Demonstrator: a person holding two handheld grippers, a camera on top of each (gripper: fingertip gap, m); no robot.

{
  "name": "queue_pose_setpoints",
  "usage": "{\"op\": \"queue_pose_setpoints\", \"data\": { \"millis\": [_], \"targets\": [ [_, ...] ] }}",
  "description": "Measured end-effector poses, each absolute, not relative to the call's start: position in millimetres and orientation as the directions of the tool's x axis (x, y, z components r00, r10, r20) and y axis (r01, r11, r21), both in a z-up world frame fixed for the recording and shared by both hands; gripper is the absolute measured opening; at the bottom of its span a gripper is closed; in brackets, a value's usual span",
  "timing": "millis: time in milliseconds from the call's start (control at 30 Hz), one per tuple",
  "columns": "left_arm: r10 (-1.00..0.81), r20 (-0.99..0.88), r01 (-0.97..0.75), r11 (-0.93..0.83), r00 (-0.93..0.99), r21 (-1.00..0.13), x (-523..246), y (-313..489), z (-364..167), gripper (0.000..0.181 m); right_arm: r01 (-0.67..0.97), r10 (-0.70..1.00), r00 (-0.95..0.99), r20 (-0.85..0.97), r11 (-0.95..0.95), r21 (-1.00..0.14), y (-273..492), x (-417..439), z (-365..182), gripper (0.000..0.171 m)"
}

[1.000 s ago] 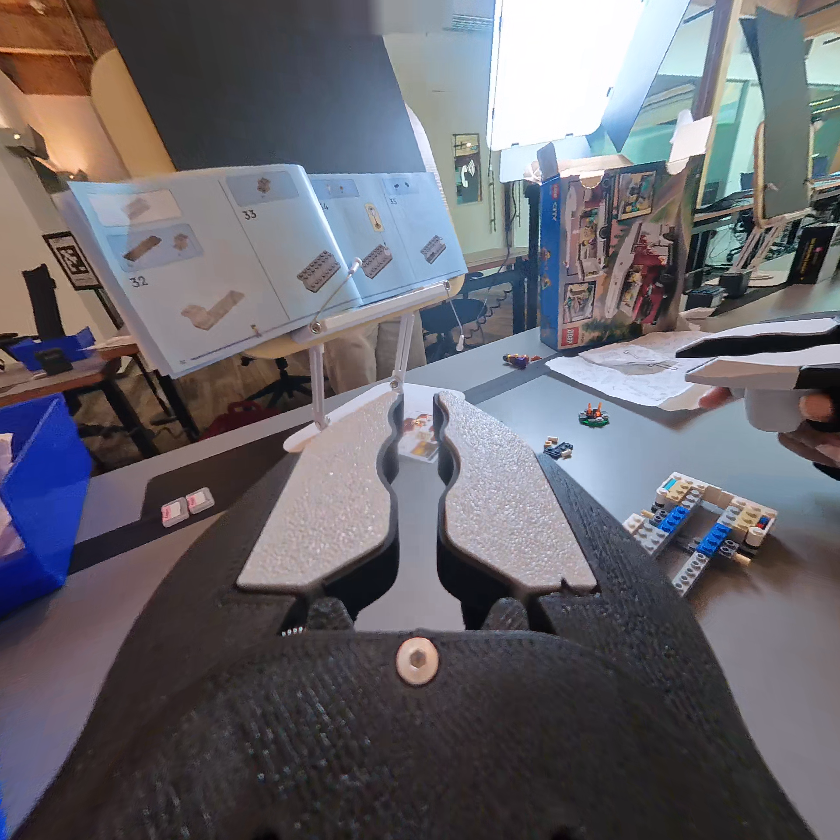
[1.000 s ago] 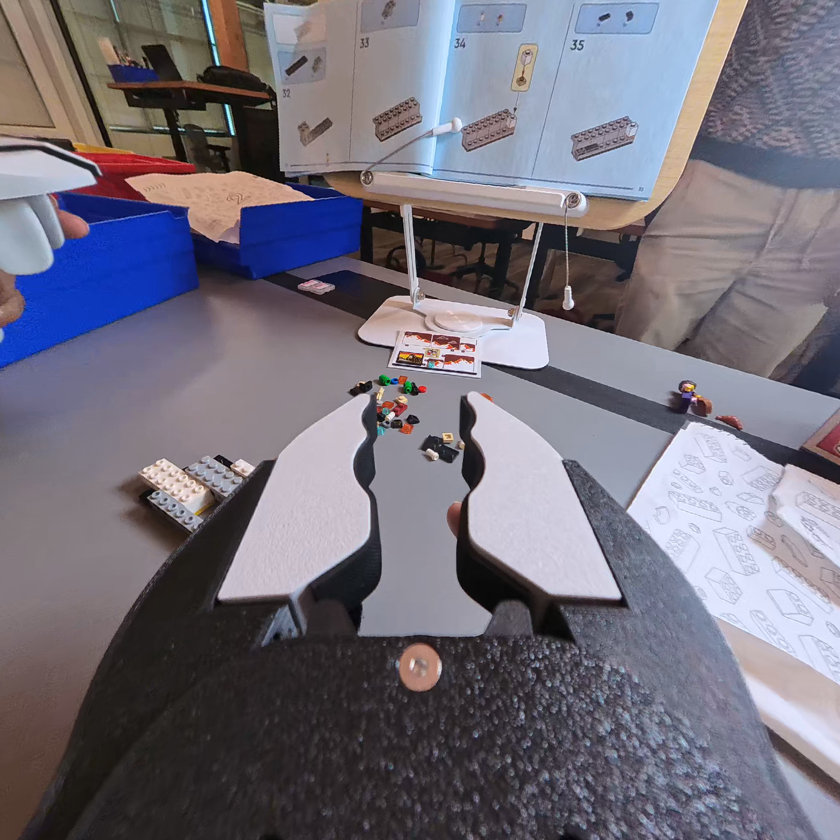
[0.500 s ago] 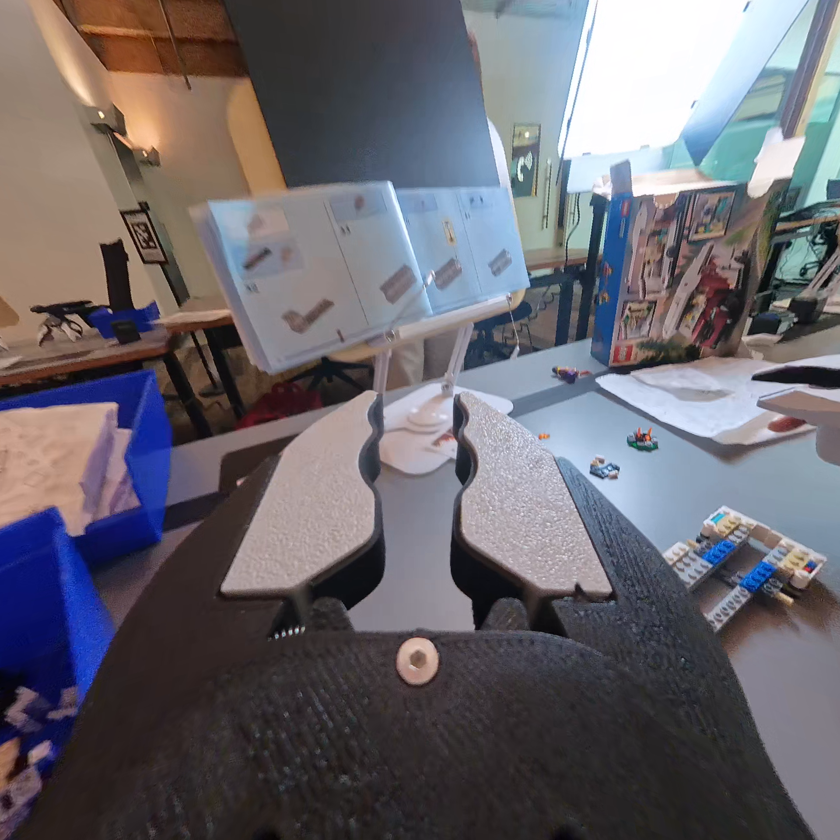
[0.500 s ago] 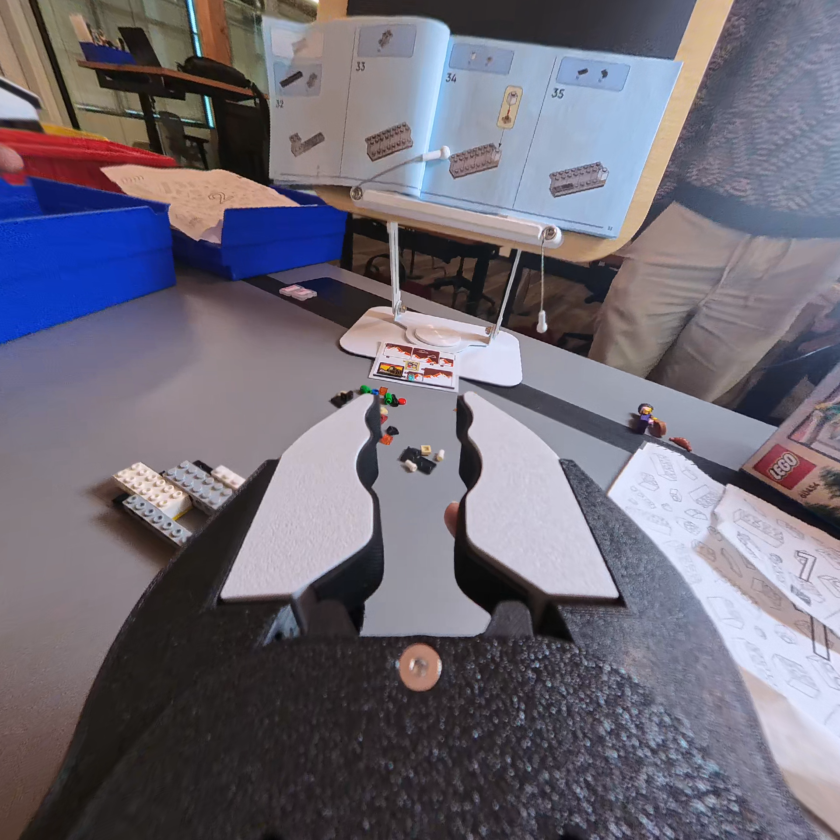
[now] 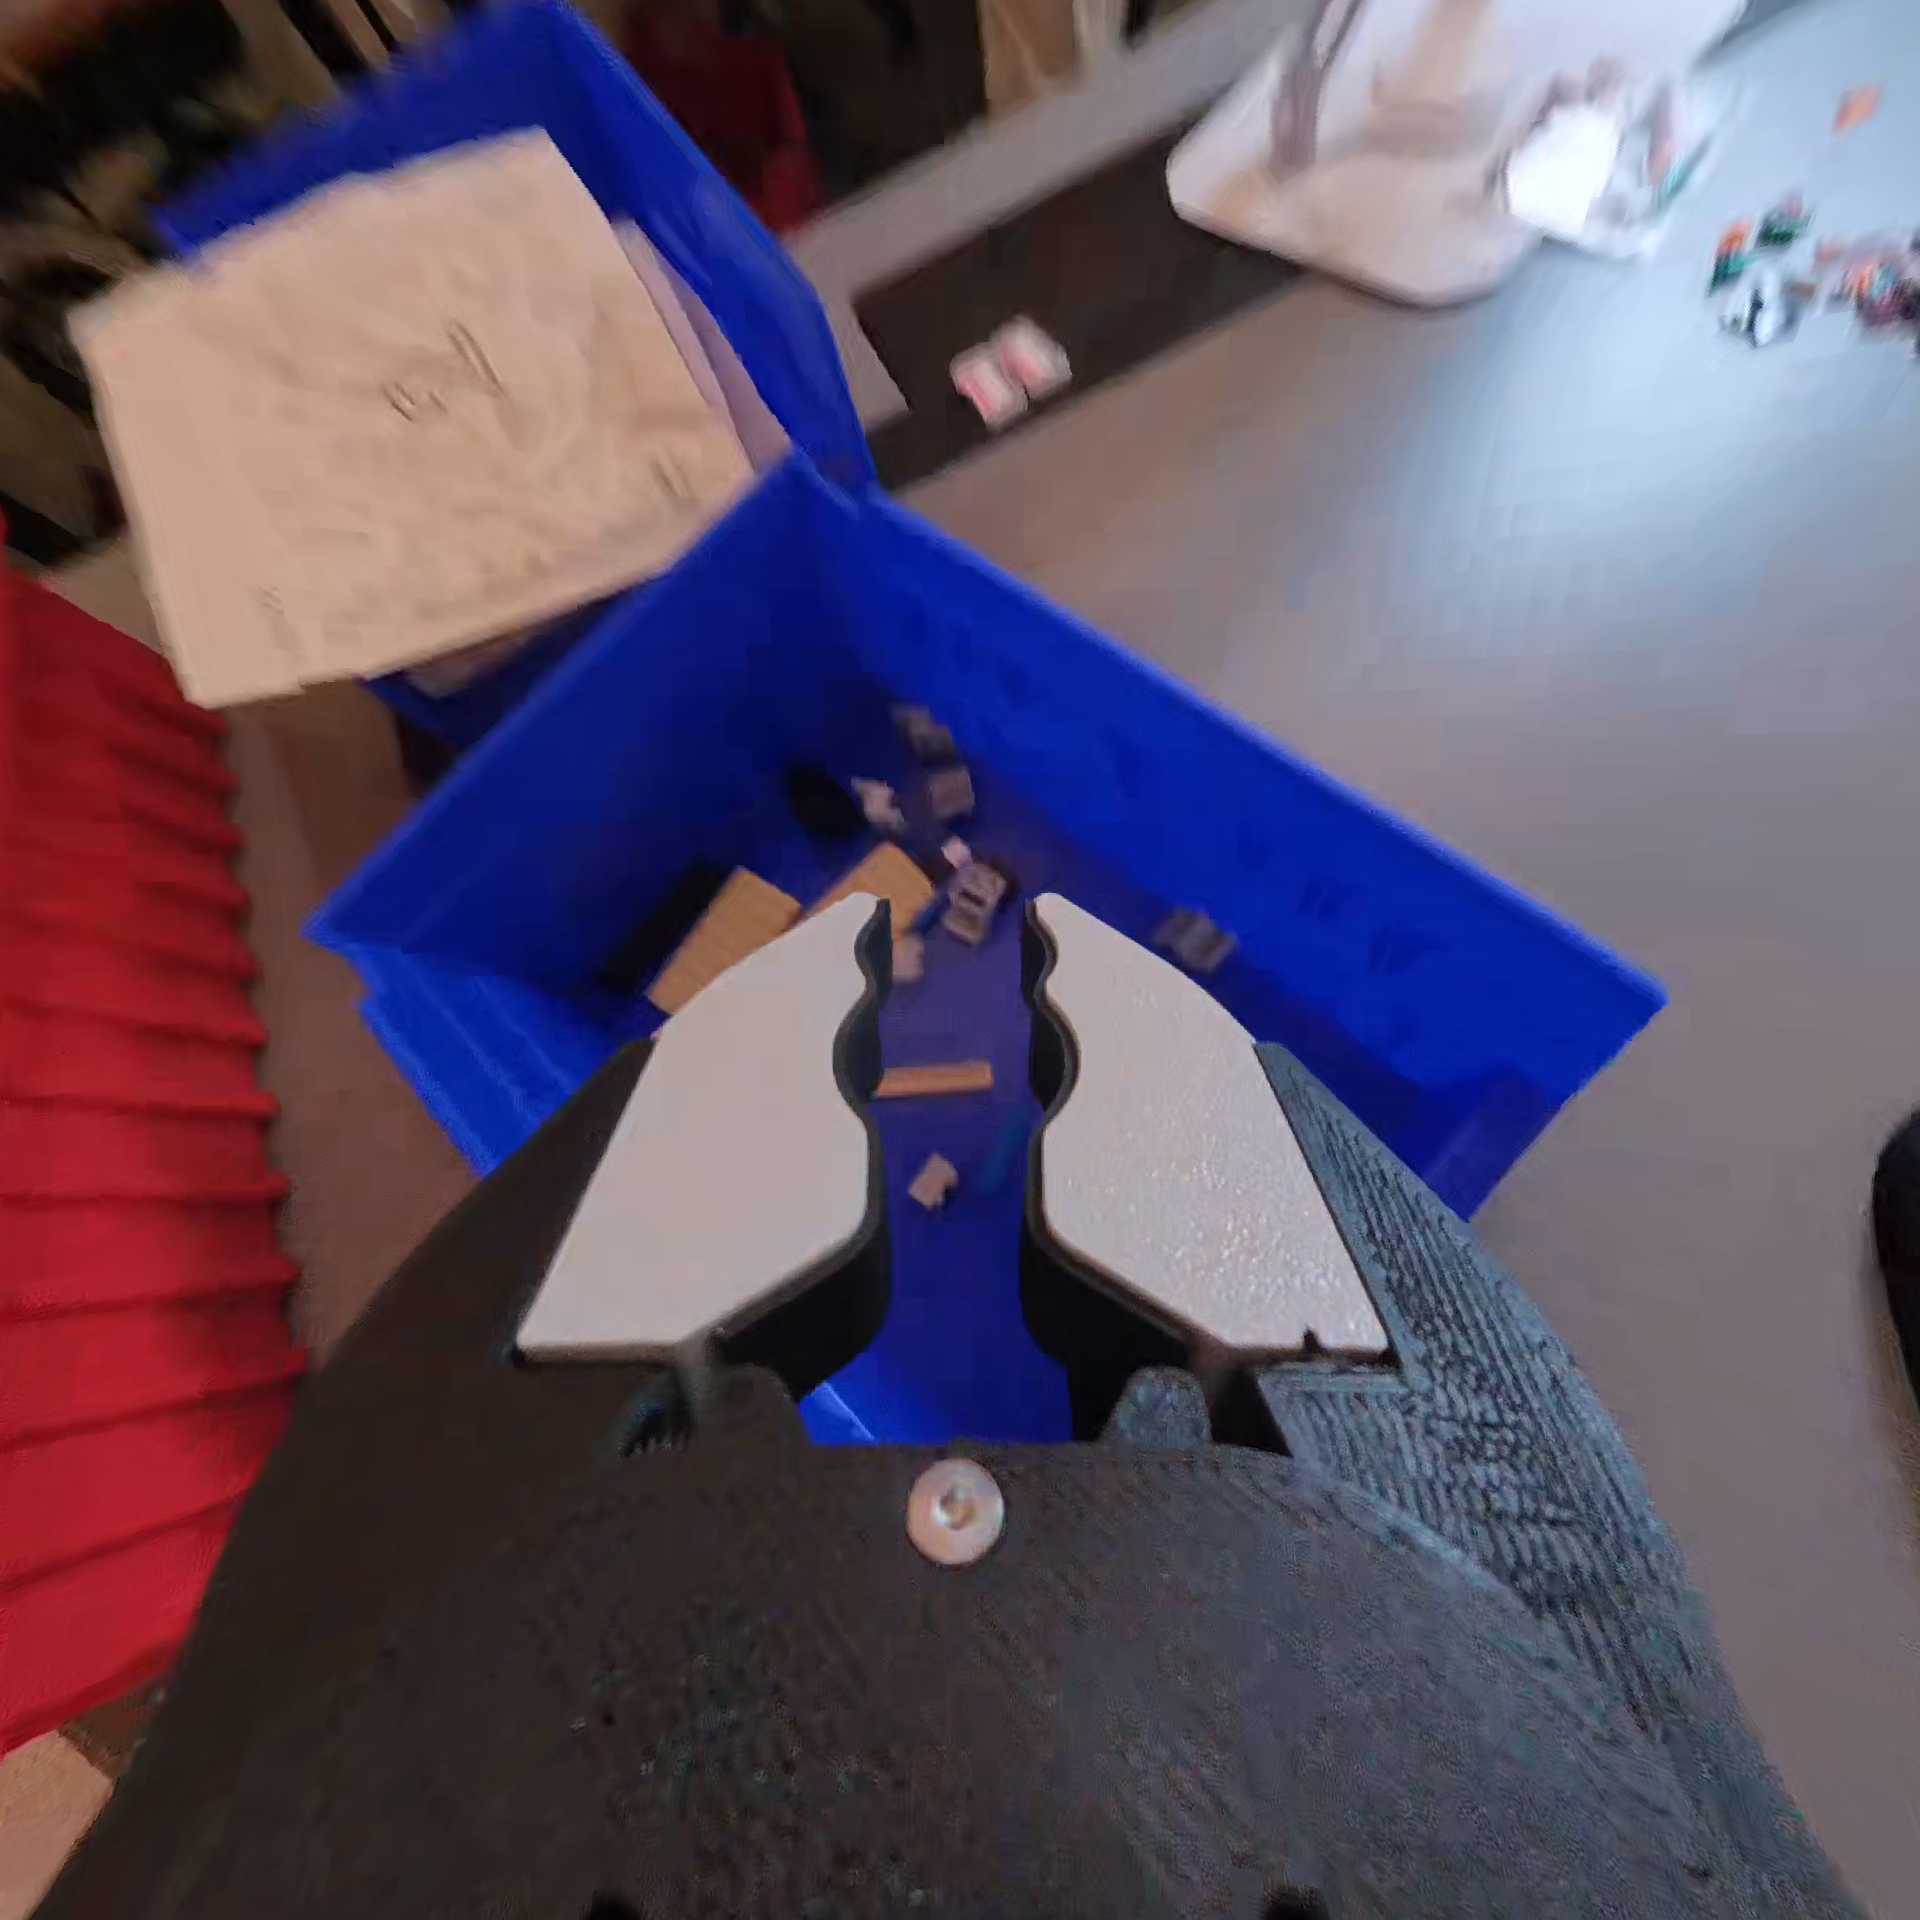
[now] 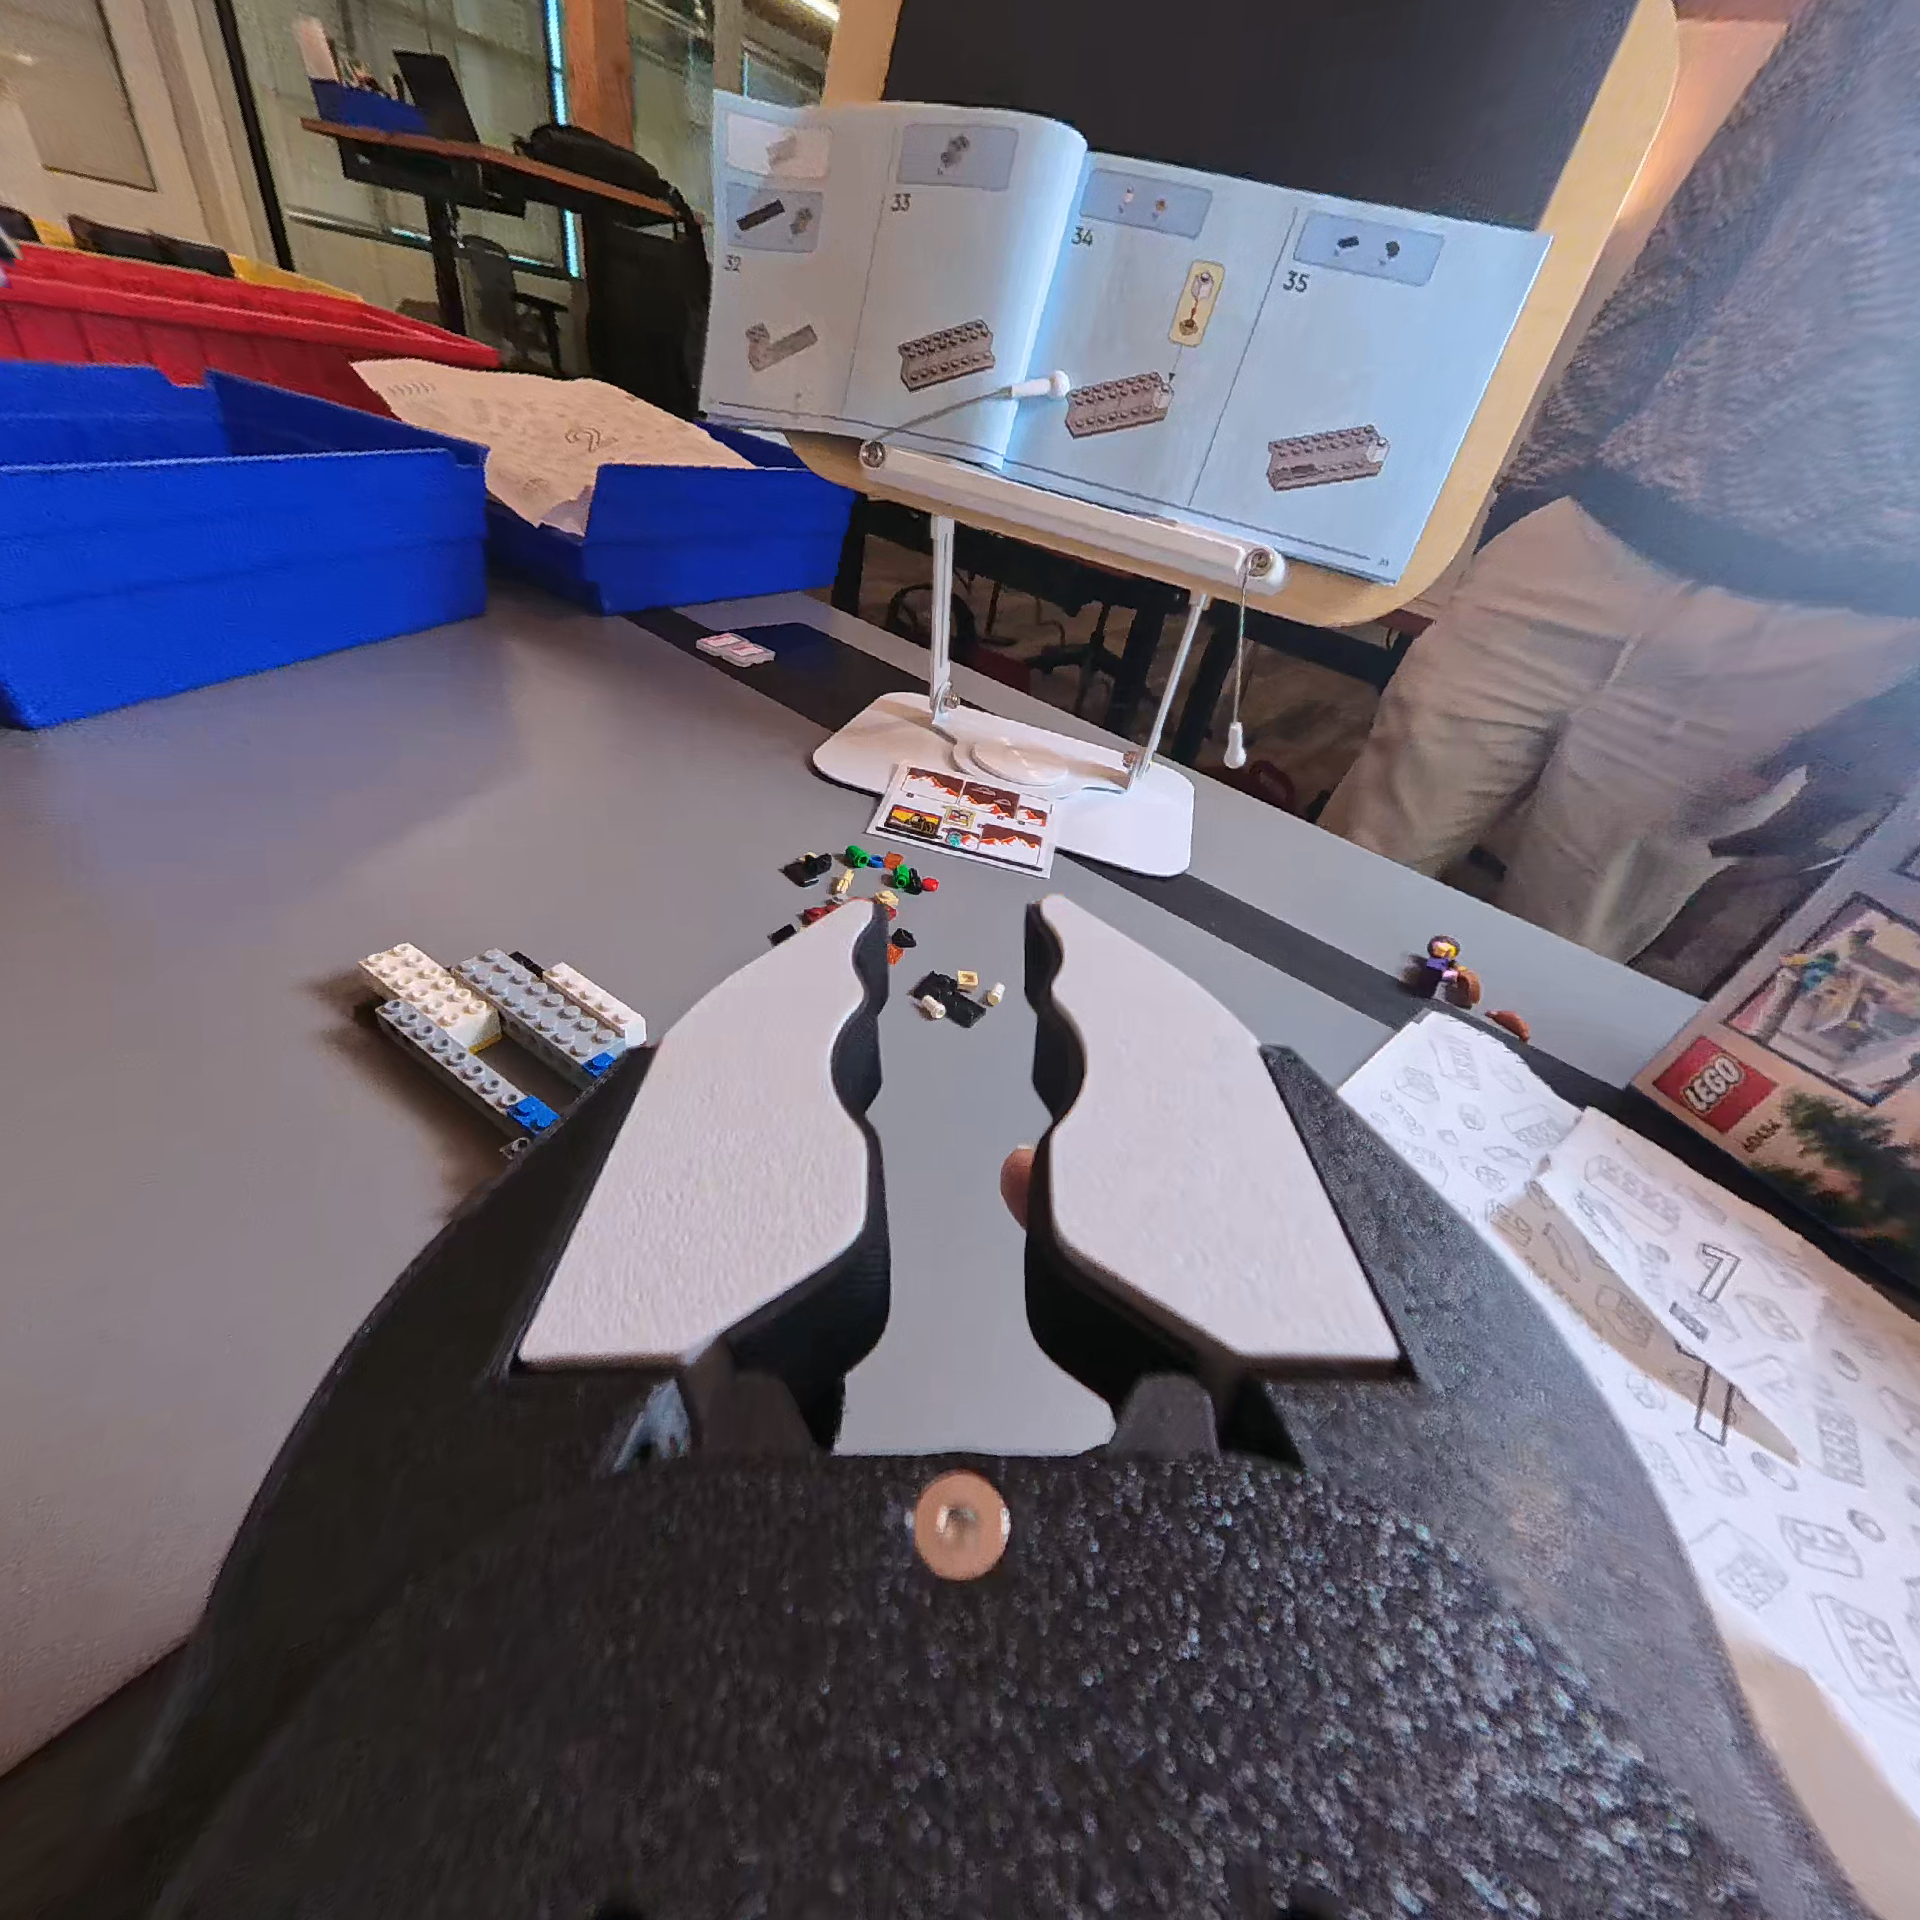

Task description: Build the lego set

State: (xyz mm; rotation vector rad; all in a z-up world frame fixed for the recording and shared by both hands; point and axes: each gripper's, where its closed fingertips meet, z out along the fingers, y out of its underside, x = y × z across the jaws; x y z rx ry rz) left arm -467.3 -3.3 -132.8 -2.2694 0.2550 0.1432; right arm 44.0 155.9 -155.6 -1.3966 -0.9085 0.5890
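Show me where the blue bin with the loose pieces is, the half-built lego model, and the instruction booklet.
blue bin [image 5: 1299, 831], left wrist view, on its far inner wall.
half-built lego model [image 6: 499, 1013], right wrist view, on the grey studded bricks at its middle.
instruction booklet [image 6: 1122, 312], right wrist view, on the open right-hand page.

Your left gripper [image 5: 956, 920]: tilted downward, jaws parted, nothing between. Your right gripper [image 6: 956, 920]: level, jaws parted, empty.

Loose bricks [image 5: 935, 1081] in bin [image 5: 1299, 852]; on table [image 6: 416, 790], part-built model [image 6: 499, 1018] left of scattered pcs [image 6: 883, 904], stand [image 6: 1039, 769] behind.
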Motion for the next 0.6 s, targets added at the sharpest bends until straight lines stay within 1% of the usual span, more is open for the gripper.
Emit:
{"op": "queue_pose_setpoints", "data": {
  "millis": [67, 133, 267, 433, 600],
  "targets": [
    [-0.204, -0.161, -0.26, -0.739, 0.966, -0.622, -468, -10, -169, 0.024, 0.172, 0.813, 0.544, 0.205, 0.131, -0.976, 155, 44, -160, 0.023],
    [-0.293, -0.14, -0.323, -0.804, 0.946, -0.499, -462, -16, -198, 0.024, 0.185, 0.816, 0.544, 0.195, 0.11, -0.977, 156, 43, -167, 0.022],
    [-0.334, -0.159, -0.37, -0.859, 0.929, -0.355, -472, -5, -234, 0.026, 0.19, 0.817, 0.551, 0.169, 0.075, -0.979, 159, 42, -174, 0.021],
    [-0.387, -0.15, -0.415, -0.855, 0.91, -0.311, -479, 22, -256, 0.028, 0.215, 0.803, 0.562, 0.196, 0.086, -0.973, 161, 44, -179, 0.019],
    [-0.412, -0.129, -0.431, -0.848, 0.902, -0.308, -478, 39, -272, 0.031, 0.214, 0.795, 0.581, 0.175, 0.059, -0.975, 165, 49, -183, 0.018]
  ]
}}
